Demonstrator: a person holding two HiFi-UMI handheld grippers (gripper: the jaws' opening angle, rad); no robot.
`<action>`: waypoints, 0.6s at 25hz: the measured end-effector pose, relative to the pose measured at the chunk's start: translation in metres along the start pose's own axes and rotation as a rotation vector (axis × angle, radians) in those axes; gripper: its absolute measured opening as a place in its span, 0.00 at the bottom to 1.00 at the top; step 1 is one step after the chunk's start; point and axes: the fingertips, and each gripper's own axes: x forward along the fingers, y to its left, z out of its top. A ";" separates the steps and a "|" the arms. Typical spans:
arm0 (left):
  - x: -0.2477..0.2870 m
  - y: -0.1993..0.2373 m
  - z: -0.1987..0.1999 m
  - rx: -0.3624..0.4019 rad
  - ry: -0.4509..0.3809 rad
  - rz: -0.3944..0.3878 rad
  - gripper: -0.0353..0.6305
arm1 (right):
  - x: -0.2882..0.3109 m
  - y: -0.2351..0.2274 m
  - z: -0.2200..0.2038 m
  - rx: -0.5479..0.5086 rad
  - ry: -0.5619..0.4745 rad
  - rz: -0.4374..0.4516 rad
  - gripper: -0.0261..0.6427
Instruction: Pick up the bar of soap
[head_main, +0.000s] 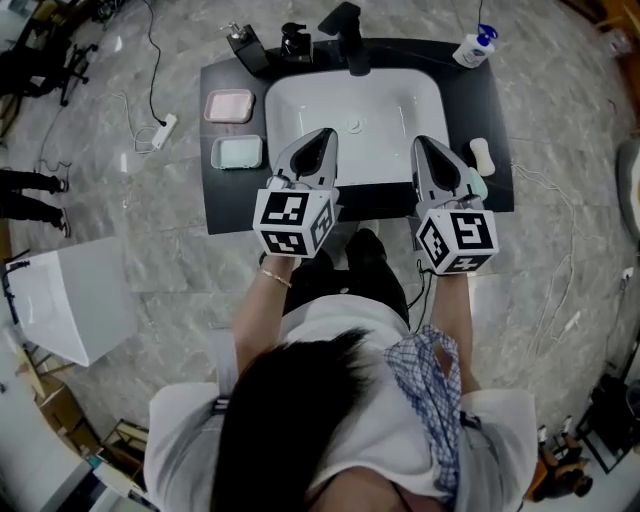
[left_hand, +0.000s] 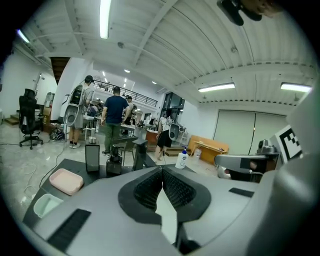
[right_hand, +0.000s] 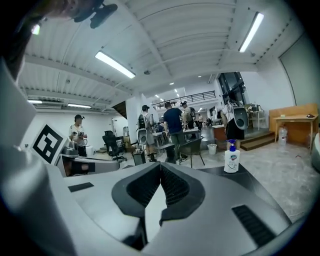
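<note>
I see pale cream oval bar of soap (head_main: 482, 155) lying on black counter (head_main: 240, 205), 3 o'clock of white sink (head_main: 300, 95). My left gripper (head_main: 325, 133), right gripper (head_main: 421, 141): jaws pressed together, empty. Soap not held; fits before grab or after put-back.

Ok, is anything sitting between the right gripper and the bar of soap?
Nothing visible. The bar of soap lies beside the sink, just right of the right gripper, whose jaws are shut and empty.
</note>
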 end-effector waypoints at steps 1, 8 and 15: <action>-0.006 0.007 0.000 -0.005 -0.005 0.010 0.07 | 0.003 0.008 0.003 -0.009 -0.006 0.002 0.06; -0.047 0.042 0.005 -0.034 -0.036 0.047 0.07 | 0.016 0.067 0.014 -0.106 -0.029 0.021 0.06; -0.087 0.070 0.003 -0.036 -0.058 0.082 0.07 | 0.021 0.116 0.008 -0.116 -0.049 0.017 0.06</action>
